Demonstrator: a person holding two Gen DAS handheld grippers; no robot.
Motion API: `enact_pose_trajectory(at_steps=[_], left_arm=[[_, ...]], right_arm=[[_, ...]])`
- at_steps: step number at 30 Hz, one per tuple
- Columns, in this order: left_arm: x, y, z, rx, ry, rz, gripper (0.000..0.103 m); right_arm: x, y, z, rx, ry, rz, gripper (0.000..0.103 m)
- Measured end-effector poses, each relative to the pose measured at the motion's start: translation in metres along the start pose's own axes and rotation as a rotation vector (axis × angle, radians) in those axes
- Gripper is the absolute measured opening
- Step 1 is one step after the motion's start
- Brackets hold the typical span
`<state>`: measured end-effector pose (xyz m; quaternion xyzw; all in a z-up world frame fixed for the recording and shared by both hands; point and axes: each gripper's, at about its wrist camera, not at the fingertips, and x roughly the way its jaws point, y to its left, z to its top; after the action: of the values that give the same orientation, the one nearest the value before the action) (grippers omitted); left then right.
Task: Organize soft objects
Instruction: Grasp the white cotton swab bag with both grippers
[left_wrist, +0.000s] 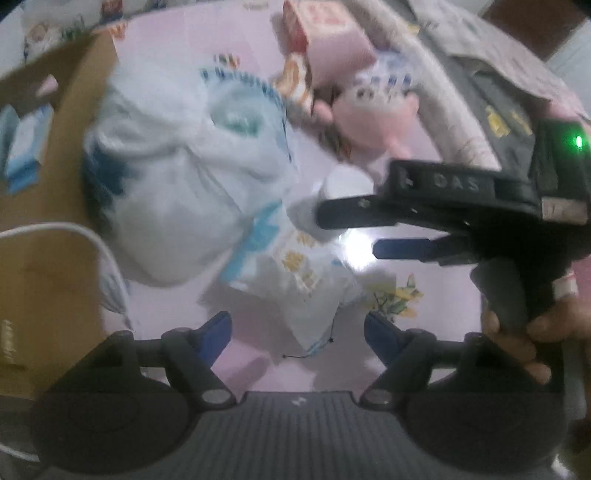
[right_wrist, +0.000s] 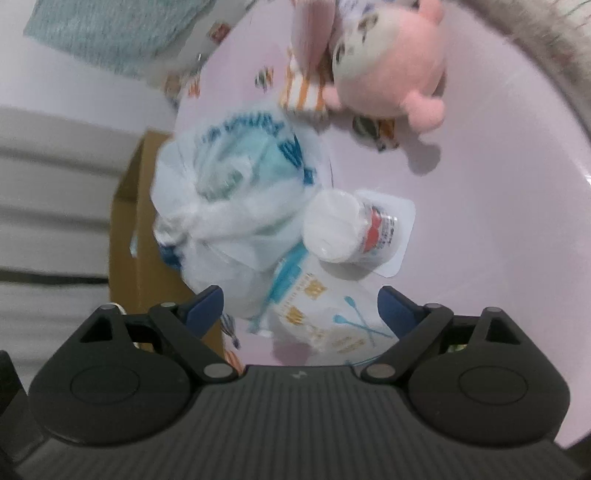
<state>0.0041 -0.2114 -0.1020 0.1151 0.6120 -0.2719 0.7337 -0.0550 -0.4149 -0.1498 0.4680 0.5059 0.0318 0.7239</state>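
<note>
Both grippers hover over the pink sheet (right_wrist: 498, 206), jaws wide, nothing between them. Left gripper (left_wrist: 297, 332) points steeply down. Right gripper (right_wrist: 301, 306) enters the left view at 3 o'clock, a hand (left_wrist: 524, 343) on its grip. White plastic bag (left_wrist: 177, 184) lies centre, touching the cardboard box (left_wrist: 48, 236) at 9 o'clock. Swab packet (right_wrist: 325, 317) sits just before the right jaws. Pink plush (right_wrist: 395, 62) at 1 o'clock. Cotton pad tube (right_wrist: 351, 229) beside the bag.

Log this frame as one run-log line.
left tool: open, empty | right tool: open, empty | white plastic bag: on table beside cardboard box | pink plush: untouched
</note>
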Motion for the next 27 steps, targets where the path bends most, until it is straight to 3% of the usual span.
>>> enact_pose_trajectory(at_steps=[5,11,17,21,27], left_arm=[[0.05,0.0,-0.001,-0.039,0.07,0.001,0.074],[0.077,0.002,0.007,-0.058,0.101,-0.001,0.073],[0.082,0.001,0.008,-0.051,0.102,0.013,0.073],[0.078,0.003,0.008,-0.048,0.106,-0.003,0.067],[0.058,0.003,0.005,-0.014,0.114,-0.025,0.061]], right_arm=[[0.033,-0.007,0.008,-0.047,0.074,-0.015,0.082],[0.052,-0.007,0.013,-0.096,0.113,0.009,0.078],[0.057,-0.004,0.013,-0.11,0.147,0.02,0.065],[0.056,-0.008,0.014,-0.102,0.164,0.022,0.047],[0.045,-0.01,0.005,-0.099,0.176,0.066,0.04]])
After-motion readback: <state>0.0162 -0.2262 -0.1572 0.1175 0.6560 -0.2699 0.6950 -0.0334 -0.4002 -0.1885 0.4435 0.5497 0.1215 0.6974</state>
